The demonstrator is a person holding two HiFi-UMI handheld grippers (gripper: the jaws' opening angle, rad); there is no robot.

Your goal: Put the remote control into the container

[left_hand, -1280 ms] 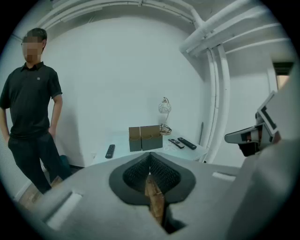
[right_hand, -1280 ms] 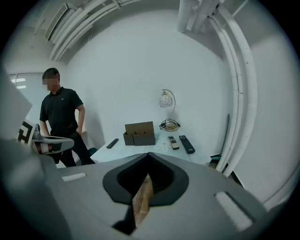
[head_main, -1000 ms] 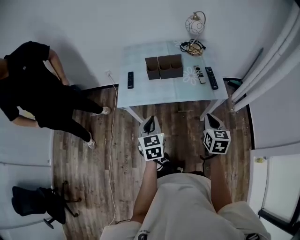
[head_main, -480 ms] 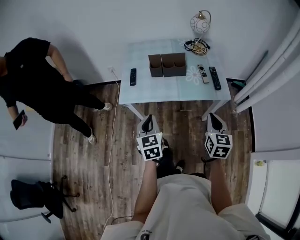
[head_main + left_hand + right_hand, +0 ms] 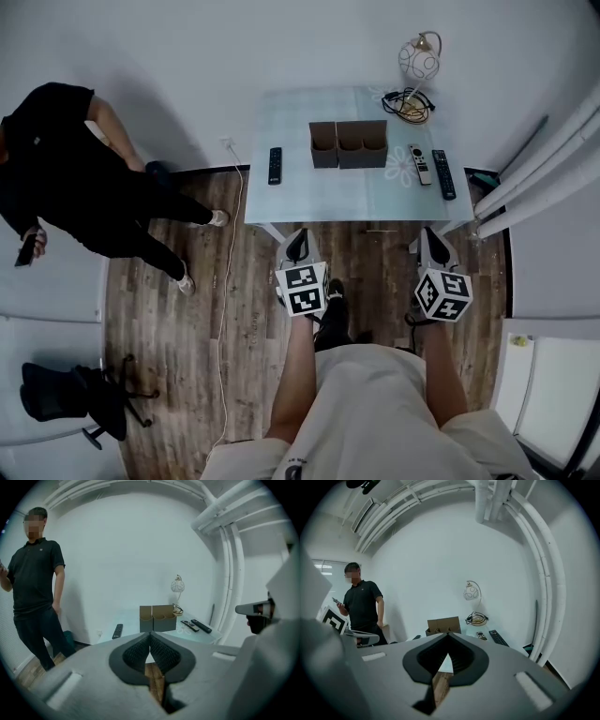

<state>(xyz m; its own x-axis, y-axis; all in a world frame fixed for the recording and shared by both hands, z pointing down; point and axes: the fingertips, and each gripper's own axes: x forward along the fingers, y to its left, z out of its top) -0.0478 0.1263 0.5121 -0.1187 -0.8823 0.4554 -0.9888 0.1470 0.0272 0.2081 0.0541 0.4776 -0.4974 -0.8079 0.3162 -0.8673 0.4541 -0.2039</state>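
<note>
- left gripper [image 5: 298, 246] and right gripper [image 5: 431, 242] are carried nearer the table [image 5: 319, 199] than before.
- jaws are kept closed, empty, as no remote [image 5: 275, 165] is reached yet.

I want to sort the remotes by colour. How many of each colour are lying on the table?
Black remotes: 2
White remote: 1
Total: 3

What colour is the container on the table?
The container is cardboard brown, clearest in the head view.
</note>
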